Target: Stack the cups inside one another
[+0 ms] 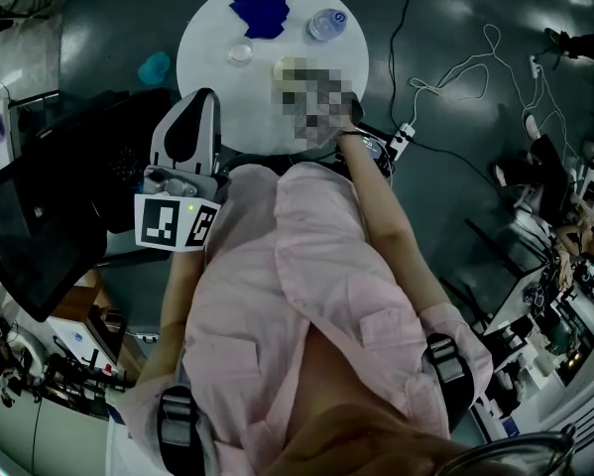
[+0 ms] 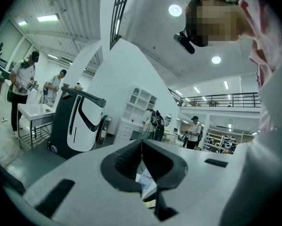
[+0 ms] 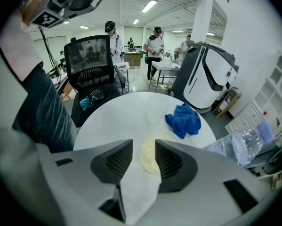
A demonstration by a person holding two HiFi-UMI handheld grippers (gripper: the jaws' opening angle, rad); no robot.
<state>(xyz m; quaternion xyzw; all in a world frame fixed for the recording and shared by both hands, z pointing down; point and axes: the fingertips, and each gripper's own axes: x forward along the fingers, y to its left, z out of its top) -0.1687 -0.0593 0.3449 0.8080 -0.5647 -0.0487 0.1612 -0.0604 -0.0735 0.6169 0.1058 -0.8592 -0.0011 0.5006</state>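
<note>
Jaws of right gripper [image 3: 143,147] spread wide over cream cup [image 3: 148,163]
Clear cup [image 3: 153,117] stands just beyond the cream cup; left gripper [image 2: 141,144], clenched, hangs well away from it.

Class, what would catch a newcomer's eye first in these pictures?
The bright blue cloth at the far edge of the round white table stands out most. Next comes the right gripper, its jaws apart, with a pale cup showing between them on the table.
</note>
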